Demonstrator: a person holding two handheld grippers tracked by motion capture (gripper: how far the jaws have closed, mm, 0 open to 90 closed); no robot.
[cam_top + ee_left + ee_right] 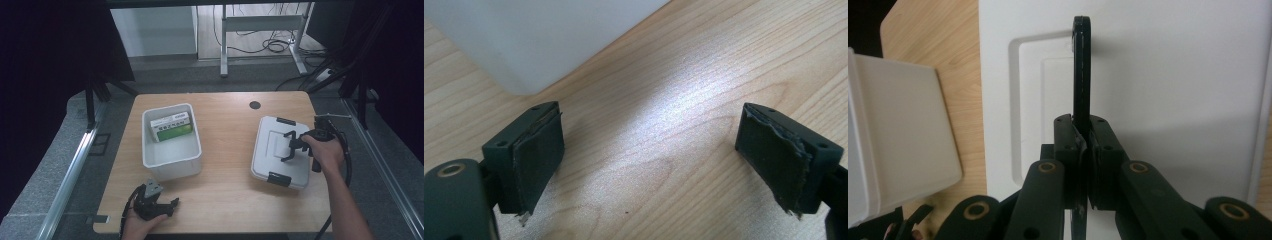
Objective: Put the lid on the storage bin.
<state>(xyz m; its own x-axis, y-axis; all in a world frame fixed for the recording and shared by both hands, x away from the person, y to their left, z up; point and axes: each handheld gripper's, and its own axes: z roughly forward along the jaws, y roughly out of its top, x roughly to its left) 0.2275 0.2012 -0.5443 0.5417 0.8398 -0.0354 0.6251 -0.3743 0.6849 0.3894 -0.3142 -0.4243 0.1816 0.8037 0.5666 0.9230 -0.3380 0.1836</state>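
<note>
— Lid (280,150) of the white box lies flat on the right half of the table (225,165), with a black clip at its far edge and another at its near edge. Where are you on it?

— My right gripper (291,146) is over the middle of the lid, reaching in from the right. Its jaws are clenched on the black handle (1081,75), which stands up on edge out of the sunken panel in the lid. In the right gripper view the handle runs as a thin dark strip straight up from between my pads (1096,165).

— And your other hand?

— My left gripper (167,206) rests at the near edge of the table, on the left, well apart from the lid. Its jaws are released, spread wide with bare wood between them.

— What else is on the table?

— An open white tub (172,162) on the left, just beyond my left gripper. A green and white carton (171,126) leans inside it at the far end.
</note>
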